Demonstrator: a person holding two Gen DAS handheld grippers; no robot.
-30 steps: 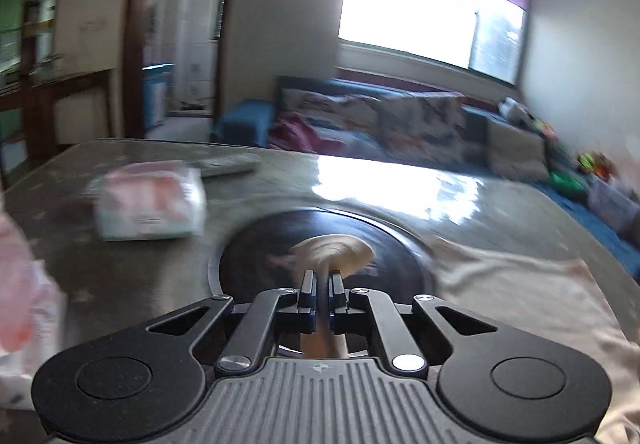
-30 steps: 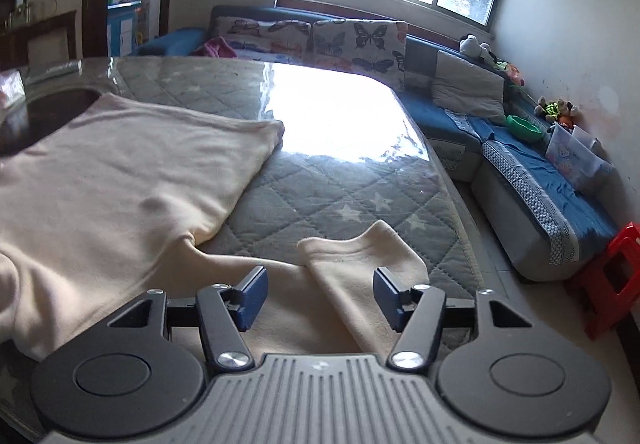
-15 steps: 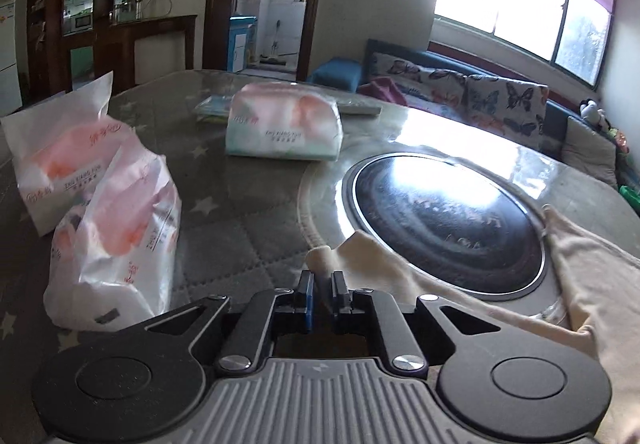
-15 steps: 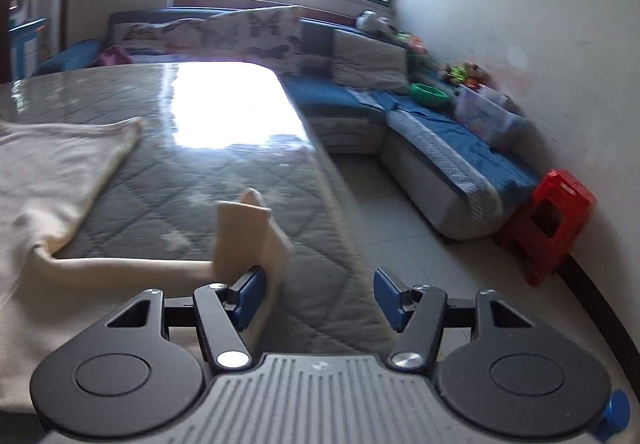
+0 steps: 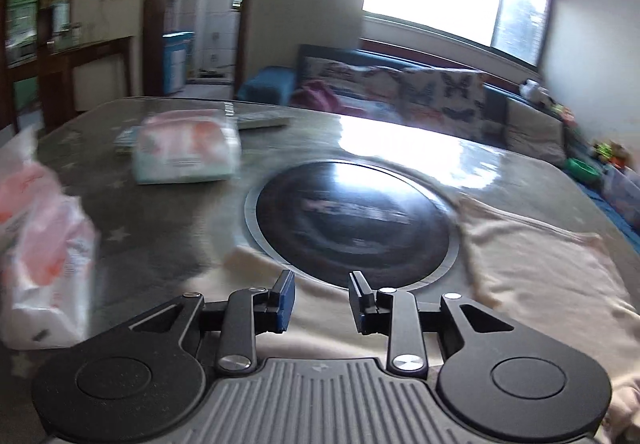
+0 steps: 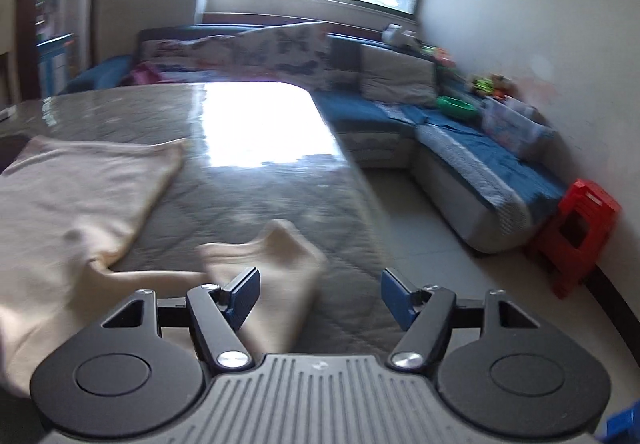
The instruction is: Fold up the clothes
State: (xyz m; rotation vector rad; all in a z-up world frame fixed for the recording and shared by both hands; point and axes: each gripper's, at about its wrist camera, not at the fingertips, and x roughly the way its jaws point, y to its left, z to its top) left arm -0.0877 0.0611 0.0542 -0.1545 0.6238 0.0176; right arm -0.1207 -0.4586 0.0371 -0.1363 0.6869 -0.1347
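Note:
A cream garment (image 5: 552,268) lies spread on the grey quilted table (image 5: 160,216). In the left wrist view one sleeve (image 5: 256,264) lies flat beside the black round hob (image 5: 352,220). My left gripper (image 5: 322,298) is open and empty just above that sleeve. In the right wrist view the garment body (image 6: 72,196) lies at the left and the other sleeve end (image 6: 280,256) lies near the table's right edge. My right gripper (image 6: 320,296) is open and empty above that sleeve.
Plastic-wrapped tissue packs (image 5: 44,244) and another pack (image 5: 184,152) sit on the table's left part. A blue sofa (image 6: 440,132) with butterfly cushions, a red stool (image 6: 576,228) and tiled floor lie beyond the table's right edge.
My left gripper has opened and let go of the sleeve, which now lies flat by the hob. My right gripper stays open and has swung back over the other sleeve.

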